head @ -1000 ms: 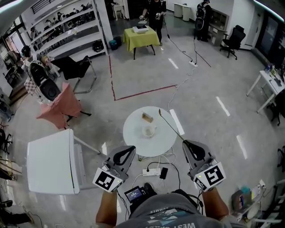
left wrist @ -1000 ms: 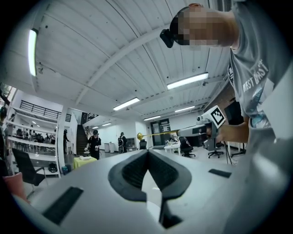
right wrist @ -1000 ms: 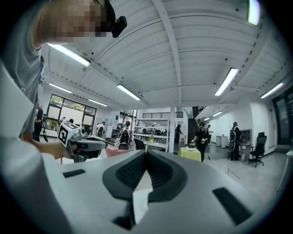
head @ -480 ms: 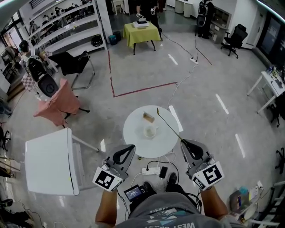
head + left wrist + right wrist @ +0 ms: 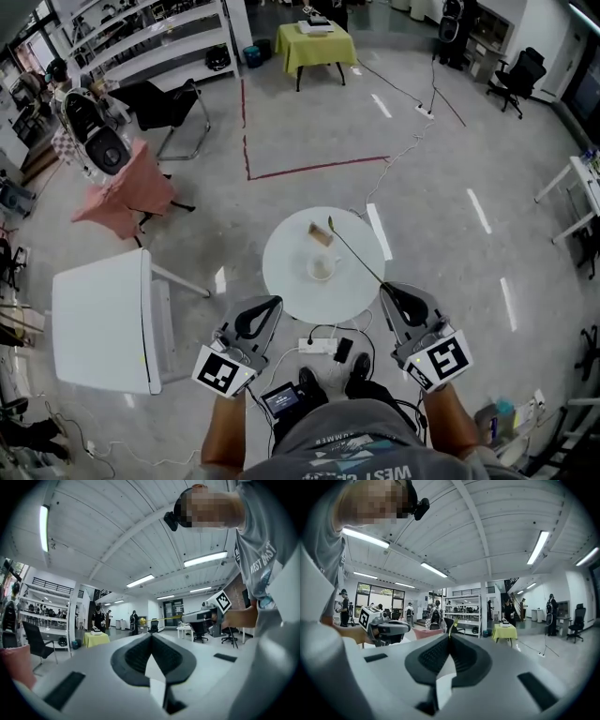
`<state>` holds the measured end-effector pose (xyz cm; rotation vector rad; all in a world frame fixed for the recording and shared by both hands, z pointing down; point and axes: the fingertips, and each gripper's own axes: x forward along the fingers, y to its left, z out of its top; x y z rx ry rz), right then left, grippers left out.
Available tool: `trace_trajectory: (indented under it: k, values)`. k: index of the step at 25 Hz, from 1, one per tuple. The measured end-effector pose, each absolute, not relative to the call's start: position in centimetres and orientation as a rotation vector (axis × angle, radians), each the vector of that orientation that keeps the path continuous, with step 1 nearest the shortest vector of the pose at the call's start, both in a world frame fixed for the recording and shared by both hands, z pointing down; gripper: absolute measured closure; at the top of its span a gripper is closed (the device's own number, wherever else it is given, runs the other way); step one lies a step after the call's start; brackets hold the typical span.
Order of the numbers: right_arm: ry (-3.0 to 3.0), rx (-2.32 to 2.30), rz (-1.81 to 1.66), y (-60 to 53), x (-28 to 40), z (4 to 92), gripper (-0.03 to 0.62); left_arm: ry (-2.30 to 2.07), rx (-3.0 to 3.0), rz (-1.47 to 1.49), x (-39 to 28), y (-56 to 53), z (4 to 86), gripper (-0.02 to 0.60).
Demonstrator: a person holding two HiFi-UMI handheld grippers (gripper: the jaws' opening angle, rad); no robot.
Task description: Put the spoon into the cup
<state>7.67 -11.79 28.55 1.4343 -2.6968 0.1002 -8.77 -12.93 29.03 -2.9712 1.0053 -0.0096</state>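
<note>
The long thin gold spoon [image 5: 356, 253] is pinched by its handle end in the right gripper's [image 5: 389, 292] closed jaws, with its bowl beyond the white cup [image 5: 322, 267] on the round white table [image 5: 286, 281]. Gripped so far back, the bowl may be swung wide and the cup knocked over. The left gripper [image 5: 270, 309] is pressed shut on nothing, and the bowl is lined up slightly closer with the cup than a second ago.

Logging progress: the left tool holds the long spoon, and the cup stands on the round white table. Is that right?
Not quite. The right tool grips the spoon, as the head view shows; the left tool is shut on nothing. The cup does stand on the round white table.
</note>
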Motion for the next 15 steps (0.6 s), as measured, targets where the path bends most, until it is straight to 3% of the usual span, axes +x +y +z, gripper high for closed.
trace_trajectory:
  k: [15]
  values:
    - [-2.692,1.317,0.244,-14.0,6.6,33.8,0.591,1.111,-2.996,-0.138,-9.7,-13.5,32.9,0.578]
